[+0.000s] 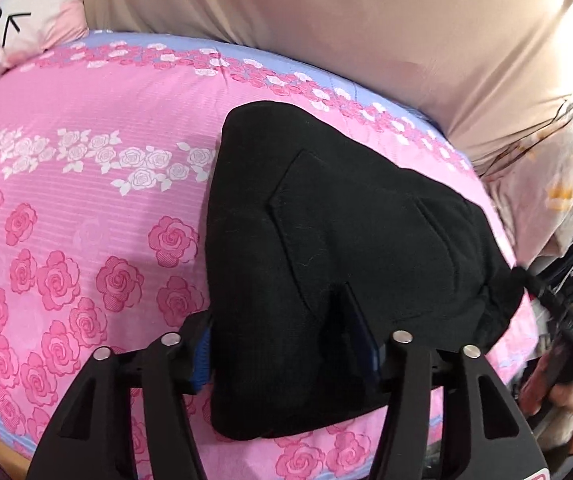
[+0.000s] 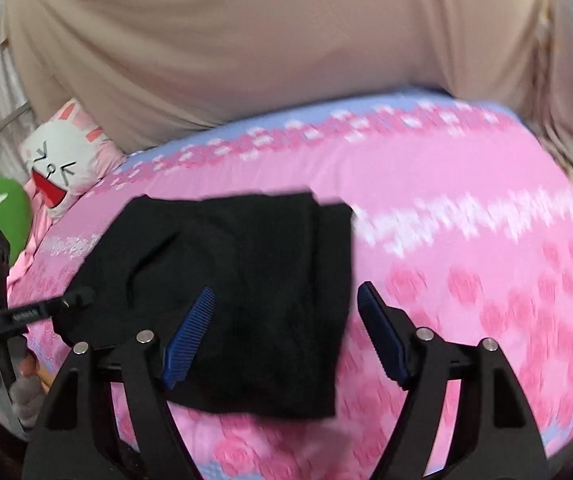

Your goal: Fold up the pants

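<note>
Left wrist view: black pants [image 1: 346, 248], folded into a compact pad, are lying near the bed's [image 1: 86, 208] near edge. Left gripper [image 1: 286, 344] is straddling the pad's near edge w/ jaws spread, gripping nothing. Right gripper [image 2: 286, 328] is hovering agape, also empty. Fabric's looking soft, thick, light, prob. floppy; best pinching all layers at a folded edge.
</note>
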Demonstrator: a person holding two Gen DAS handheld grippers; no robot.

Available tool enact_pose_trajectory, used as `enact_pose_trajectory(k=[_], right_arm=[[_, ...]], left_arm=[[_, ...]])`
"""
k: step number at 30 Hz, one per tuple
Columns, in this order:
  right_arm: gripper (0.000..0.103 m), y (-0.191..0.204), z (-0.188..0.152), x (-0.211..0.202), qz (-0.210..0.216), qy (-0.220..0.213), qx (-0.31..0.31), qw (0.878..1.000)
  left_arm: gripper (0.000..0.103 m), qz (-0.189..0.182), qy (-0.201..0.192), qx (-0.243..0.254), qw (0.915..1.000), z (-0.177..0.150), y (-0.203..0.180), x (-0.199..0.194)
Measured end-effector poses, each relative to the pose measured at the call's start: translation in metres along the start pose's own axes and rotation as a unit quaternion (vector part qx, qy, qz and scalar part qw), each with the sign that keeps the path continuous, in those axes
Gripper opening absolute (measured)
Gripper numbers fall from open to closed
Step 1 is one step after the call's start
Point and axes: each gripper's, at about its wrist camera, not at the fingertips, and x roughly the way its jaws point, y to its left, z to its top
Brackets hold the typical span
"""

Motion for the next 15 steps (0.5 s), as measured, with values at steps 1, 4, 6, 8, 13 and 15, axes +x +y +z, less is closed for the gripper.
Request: enact_pose_trajectory(k=[1, 4, 6, 8, 13, 15], right_arm=[[0.072, 0.004, 0.004, 0.009, 0.000, 0.005, -0.005, 1.000], [0.026, 0.011, 0.011, 0.046, -0.017, 0.039, -0.025, 0.999], [0.009, 0.024, 0.014, 0.051, -0.043, 0.032, -0.051, 0.997], [0.008, 0.037, 0.018, 0.039, -0.069, 0.011, -0.079, 0.994], [0.011, 0.014, 0.011, 0.060, -0.105, 0.037, -0.066, 0.992], [0.016, 0.013, 0.000, 0.071, -0.115, 0.038, -0.076, 0.990]], left_arm=[[0.058, 0.005, -0.001, 0.001, 1.0000, 0.000, -0.001, 0.001], [0.059, 0.004, 0.001, -0.004, 1.0000, 0.000, 0.002, 0.001], [0.059, 0.004, 0.002, -0.006, 1.0000, -0.001, 0.003, 0.001], [0.060, 0.012, 0.003, 0.000, 0.9999, 0.000, 0.001, 0.001], [0.068, 0.018, -0.005, 0.011, 0.9998, -0.002, -0.003, 0.003], [0.070, 0.022, -0.009, 0.015, 0.9996, -0.003, -0.006, 0.003]])
